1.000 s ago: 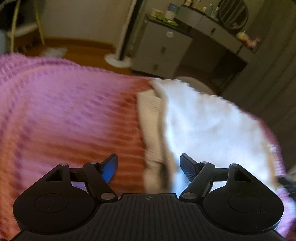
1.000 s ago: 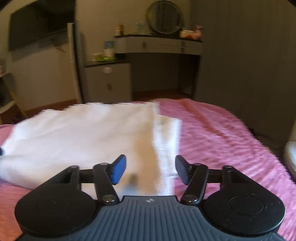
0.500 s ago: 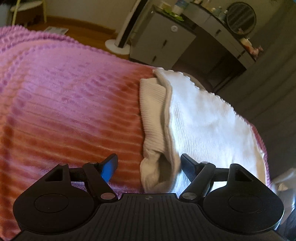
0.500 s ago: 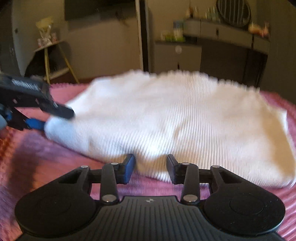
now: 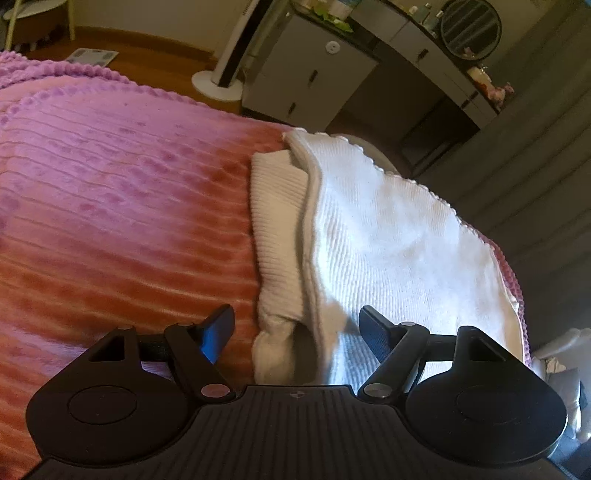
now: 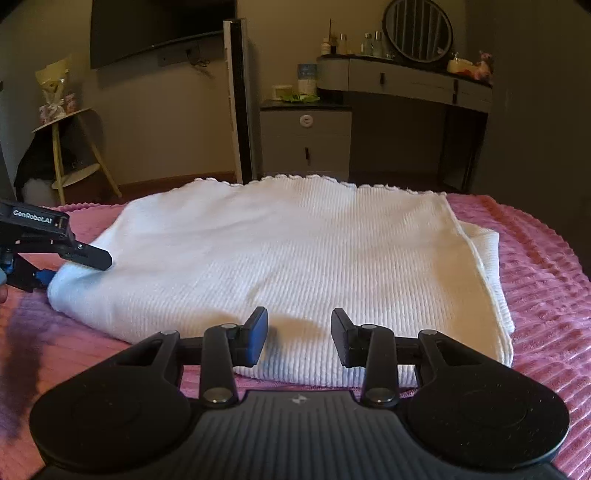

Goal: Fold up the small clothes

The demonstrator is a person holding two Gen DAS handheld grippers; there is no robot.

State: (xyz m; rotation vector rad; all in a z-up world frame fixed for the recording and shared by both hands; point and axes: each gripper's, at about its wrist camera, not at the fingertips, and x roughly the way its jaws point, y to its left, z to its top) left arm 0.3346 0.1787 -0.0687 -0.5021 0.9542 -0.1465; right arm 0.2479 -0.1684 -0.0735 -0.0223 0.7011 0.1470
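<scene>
Fingers of both grippers (spread apart) straddle the white garment's edges

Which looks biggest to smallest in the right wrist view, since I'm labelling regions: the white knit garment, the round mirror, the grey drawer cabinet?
1. White knit garment, by far the largest, though it is also nearest the camera.
2. Grey drawer cabinet.
3. Round mirror, somewhat smaller than the cabinet.
</scene>
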